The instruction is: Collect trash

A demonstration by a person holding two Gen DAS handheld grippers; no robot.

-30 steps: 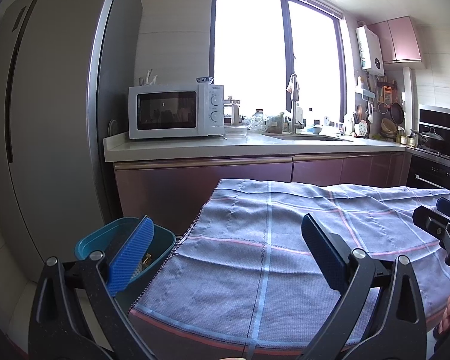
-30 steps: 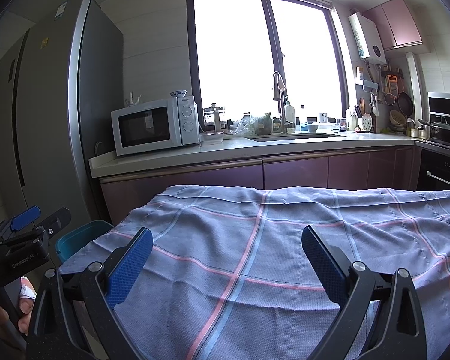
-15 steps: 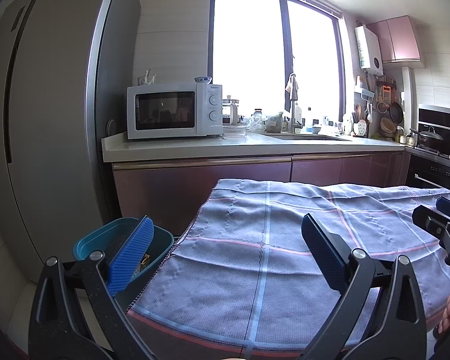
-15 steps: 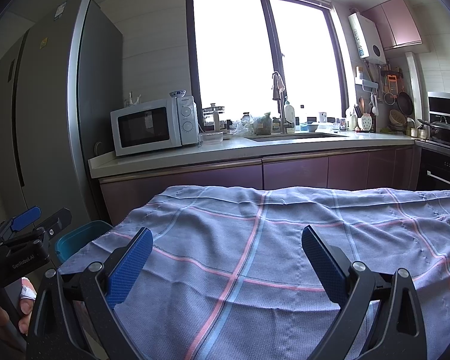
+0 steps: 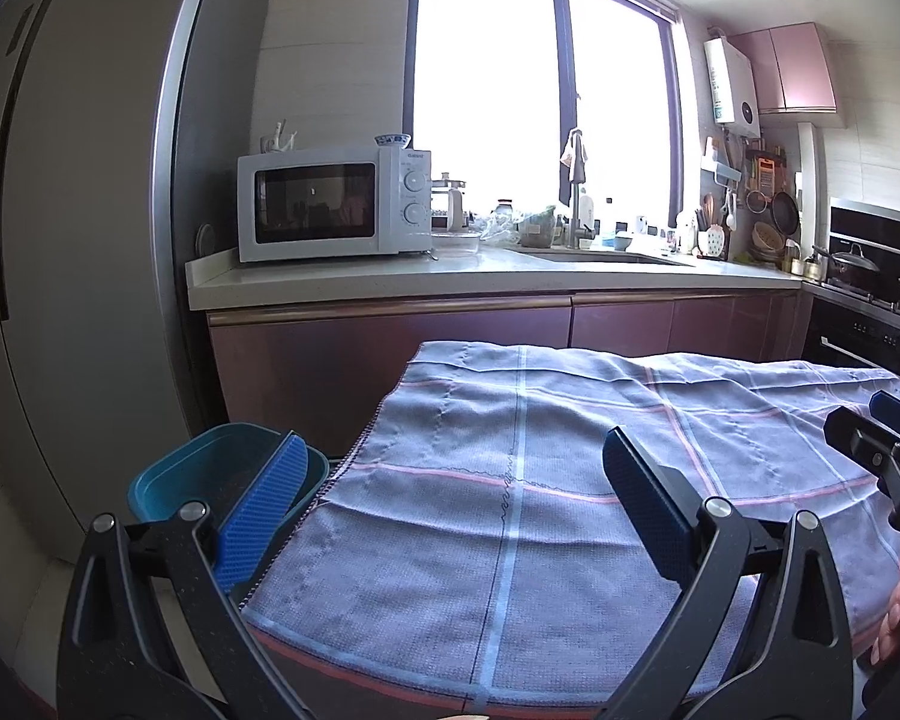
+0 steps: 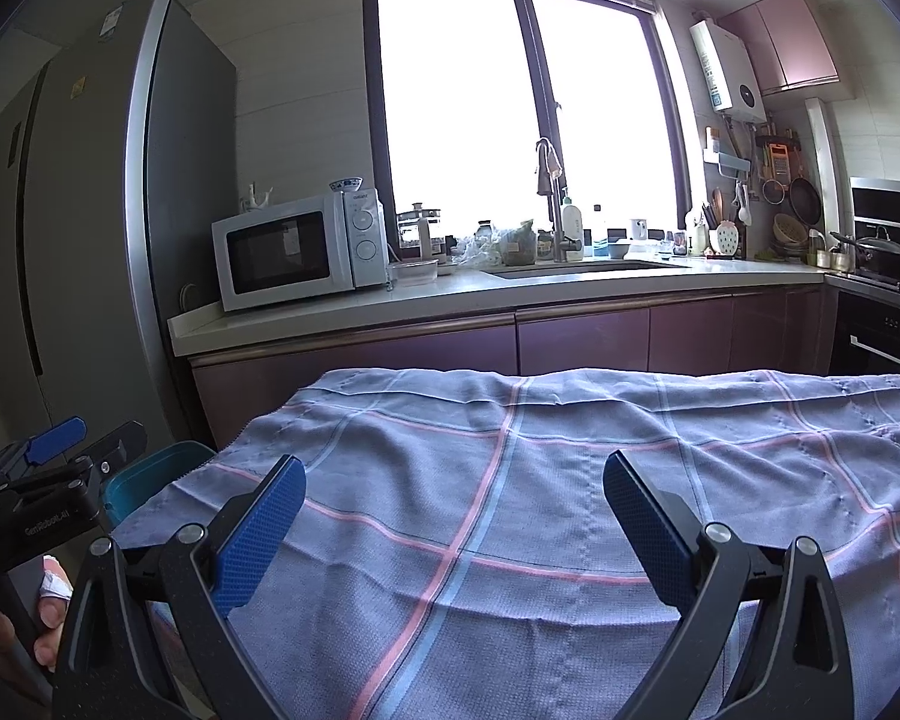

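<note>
A teal bin [image 5: 222, 468] stands on the floor off the table's left edge; it also shows in the right wrist view [image 6: 150, 474]. What lies inside it is hidden. My left gripper [image 5: 450, 504] is open and empty above the table's left end, its left finger over the bin's rim. My right gripper [image 6: 450, 522] is open and empty above the middle of the table. A grey-blue checked cloth [image 5: 570, 480] [image 6: 540, 480] covers the table. I see no trash on it.
A tall grey fridge [image 5: 90, 240] stands at the left behind the bin. A counter [image 5: 450, 282] with a white microwave [image 5: 336, 201], sink and clutter runs along the back under the window. A stove with pots [image 5: 858, 264] is at the right.
My left gripper has drifted slightly, so the bin and table edge sit a little further right in its view. The right gripper has barely moved. Both stay open.
</note>
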